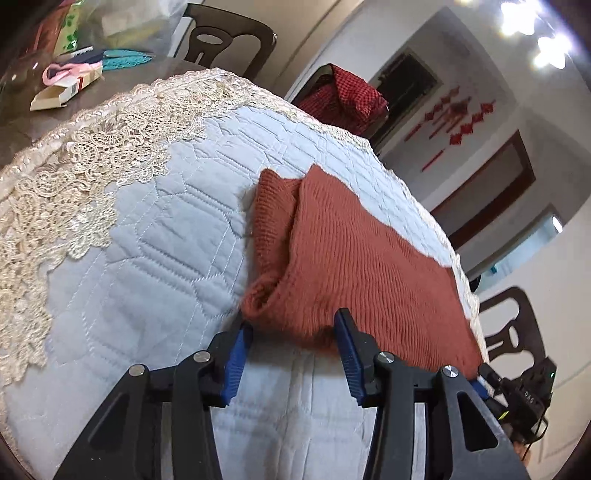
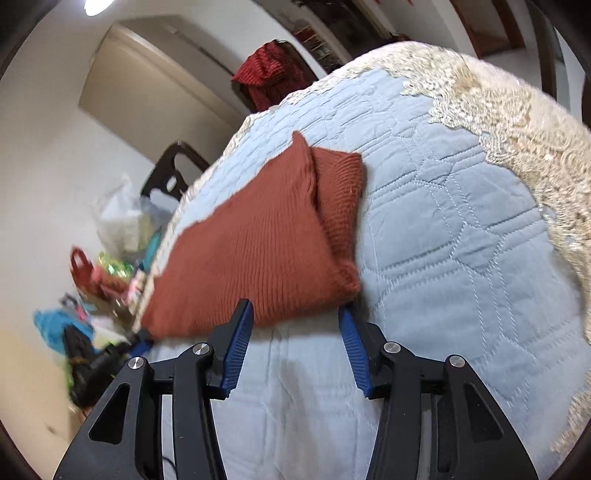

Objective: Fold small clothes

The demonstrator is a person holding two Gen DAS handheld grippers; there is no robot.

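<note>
Nearest in each wrist view are the jaws: the left gripper (image 1: 293,328) and the right gripper (image 2: 295,319) both stand apart, blue pads clear of the cloth, each straddling one near corner of the knit (image 1: 351,251) without pinching it. That rust-red garment lies already doubled on the blue quilt (image 1: 155,240), its near edge at the fingertips, a folded sleeve or cuff tucked along one side, the far end reaching toward the lace trim (image 1: 92,158). My reading is that a fold has just been laid and the hands are letting go. To do this well, draw both grippers straight back and slightly up so the pads do not snag the loose ribbing or drag the top layer off square. If another fold is wanted, take the near corners evenly, both layers together, and carry them over in step. Beyond the table, a chair (image 1: 225,35) draped in red cloth (image 1: 343,96) stays out of the way.
</note>
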